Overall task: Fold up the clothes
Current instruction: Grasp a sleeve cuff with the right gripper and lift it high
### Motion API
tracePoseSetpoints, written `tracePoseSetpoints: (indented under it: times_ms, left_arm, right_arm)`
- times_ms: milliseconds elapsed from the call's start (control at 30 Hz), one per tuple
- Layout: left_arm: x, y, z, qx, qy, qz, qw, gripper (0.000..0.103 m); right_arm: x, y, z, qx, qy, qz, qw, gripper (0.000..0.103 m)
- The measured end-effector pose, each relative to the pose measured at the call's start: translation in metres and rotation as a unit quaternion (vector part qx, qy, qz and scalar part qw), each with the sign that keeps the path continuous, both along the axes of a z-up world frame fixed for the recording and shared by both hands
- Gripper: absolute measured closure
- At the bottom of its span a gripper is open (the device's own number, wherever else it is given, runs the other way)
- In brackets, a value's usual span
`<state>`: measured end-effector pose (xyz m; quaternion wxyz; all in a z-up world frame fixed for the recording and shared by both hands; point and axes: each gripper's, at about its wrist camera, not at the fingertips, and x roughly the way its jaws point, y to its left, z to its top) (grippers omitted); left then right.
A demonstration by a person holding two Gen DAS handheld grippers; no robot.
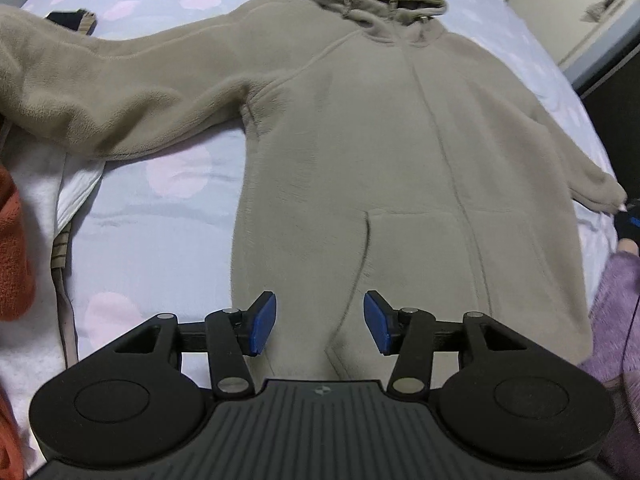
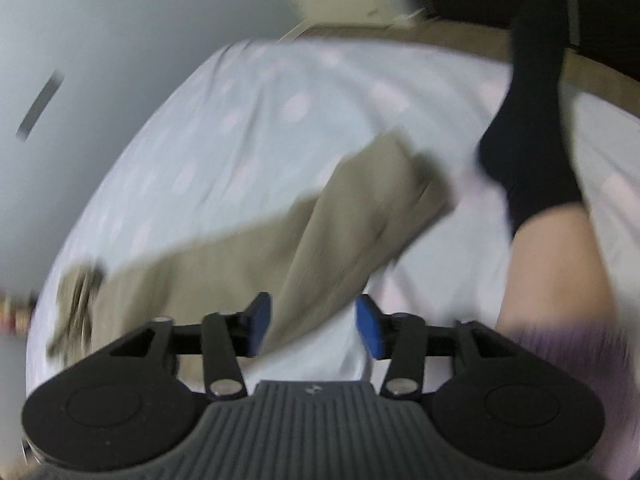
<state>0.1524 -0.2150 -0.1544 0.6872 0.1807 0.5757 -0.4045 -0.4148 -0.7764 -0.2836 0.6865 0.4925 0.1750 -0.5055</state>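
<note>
Hoodie (image 1: 360, 152) spread flat, front up, on the bed (image 1: 168, 216).
Left tool (image 1: 319, 323) gapes empty over its hem; right tool (image 2: 310, 326) gapes empty above a sleeve (image 2: 360, 208), view blurred.

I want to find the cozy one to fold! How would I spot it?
Look at the bed with the pale blue sheet dotted pink. Spread flat in its middle lies the beige fleece hoodie, hood at the far end. It alone is fluffy tan, unlike the orange cloth at the left edge.
</note>
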Motion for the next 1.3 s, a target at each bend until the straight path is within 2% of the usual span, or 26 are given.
tracePoseSetpoints:
  times_ms: [33,67,167,333,400,433,467,567,700,867,933,1033,1100,1167,1233,1300]
  left_arm:
    - [0.003,-0.003,-0.003,0.004,0.0,0.006,1.0,0.056]
    - [0.006,-0.006,-0.007,0.009,0.001,0.012,0.9999,0.056]
    - [0.011,-0.017,-0.011,0.022,0.004,0.021,0.9995,0.056]
    - [0.012,-0.041,-0.014,0.037,0.002,0.017,0.9992,0.056]
    - [0.01,-0.048,-0.014,0.04,-0.001,0.012,0.9991,0.056]
    - [0.008,-0.051,-0.014,0.042,-0.003,0.008,0.9991,0.056]
    - [0.006,-0.055,-0.015,0.043,-0.005,0.004,0.9991,0.056]
    - [0.002,-0.064,-0.016,0.041,-0.009,-0.008,0.9991,0.057]
    - [-0.006,-0.072,-0.014,0.029,-0.013,-0.017,0.9993,0.057]
    - [-0.017,-0.073,0.0,0.011,-0.027,-0.03,0.9991,0.057]
    - [-0.018,-0.072,0.007,0.003,-0.032,-0.027,0.9991,0.057]
    - [-0.019,-0.069,0.012,-0.006,-0.04,-0.019,0.999,0.057]
    - [-0.021,-0.064,0.012,-0.013,-0.039,-0.016,0.999,0.057]
    - [-0.021,-0.058,0.008,-0.013,-0.036,-0.012,0.9992,0.057]
    - [-0.019,-0.053,0.003,-0.005,-0.033,-0.006,0.9994,0.057]
    - [-0.017,-0.048,0.0,0.005,-0.034,0.002,0.9994,0.057]
  right_arm:
    - [-0.005,-0.011,-0.003,0.002,-0.004,-0.021,1.0,0.023]
    - [-0.008,-0.021,-0.008,0.006,-0.009,-0.041,0.999,0.02]
    - [-0.013,-0.045,-0.029,0.024,-0.033,-0.082,0.996,0.02]
    - [-0.017,-0.079,-0.06,0.04,-0.046,-0.133,0.989,0.022]
    - [-0.024,-0.088,-0.069,0.051,-0.062,-0.15,0.985,0.047]
    - [-0.028,-0.087,-0.071,0.056,-0.063,-0.153,0.985,0.064]
    - [-0.031,-0.084,-0.07,0.056,-0.057,-0.153,0.985,0.073]
    - [-0.039,-0.076,-0.069,0.056,-0.039,-0.152,0.986,0.082]
    - [-0.05,-0.066,-0.066,0.054,-0.017,-0.151,0.987,0.084]
    - [-0.037,-0.067,-0.01,0.006,-0.031,-0.123,0.992,0.084]
    - [-0.029,-0.068,0.03,-0.039,-0.061,-0.102,0.992,0.084]
    - [-0.024,-0.067,0.1,-0.139,-0.103,-0.074,0.982,0.084]
    - [-0.027,-0.068,0.128,-0.18,-0.114,-0.07,0.974,0.084]
    - [-0.027,-0.073,0.133,-0.187,-0.09,-0.075,0.975,0.084]
    - [-0.025,-0.083,0.121,-0.172,-0.046,-0.085,0.98,0.084]
    - [-0.026,-0.091,0.099,-0.148,-0.029,-0.101,0.983,0.084]
